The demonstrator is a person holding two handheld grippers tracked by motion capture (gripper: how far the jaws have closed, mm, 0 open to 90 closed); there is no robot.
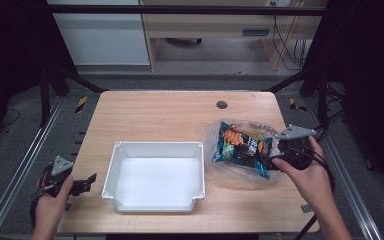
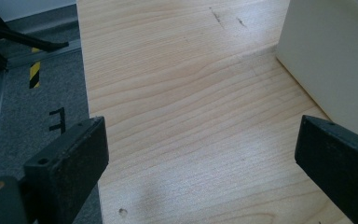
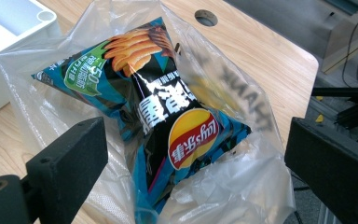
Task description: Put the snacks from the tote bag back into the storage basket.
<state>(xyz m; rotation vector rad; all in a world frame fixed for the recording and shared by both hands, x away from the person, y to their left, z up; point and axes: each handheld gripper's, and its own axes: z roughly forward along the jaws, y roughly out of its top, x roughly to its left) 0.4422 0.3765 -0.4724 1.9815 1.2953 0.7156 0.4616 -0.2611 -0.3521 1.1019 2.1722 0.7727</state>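
A blue and black bag of crisps [image 1: 240, 146] [image 3: 158, 107] lies on a clear plastic bag [image 1: 220, 167] [image 3: 233, 182] on the right half of the wooden table. My right gripper [image 1: 272, 156] [image 3: 196, 168] stands open at the near right end of the crisps, its jaws wide on either side of the packet. A white rectangular bin [image 1: 155, 175] sits empty in the middle, its corner [image 3: 9, 28] in the right gripper view. My left gripper [image 1: 87, 184] [image 2: 200, 158] is open over the table's left edge, the bin's wall [image 2: 335, 60] at its right.
A round cable hole [image 1: 222, 104] [image 3: 206, 17] is in the table's far side. Metal frame rails [image 1: 20, 165] run along both sides below the table edge. Black cables trail from the right gripper off the right edge.
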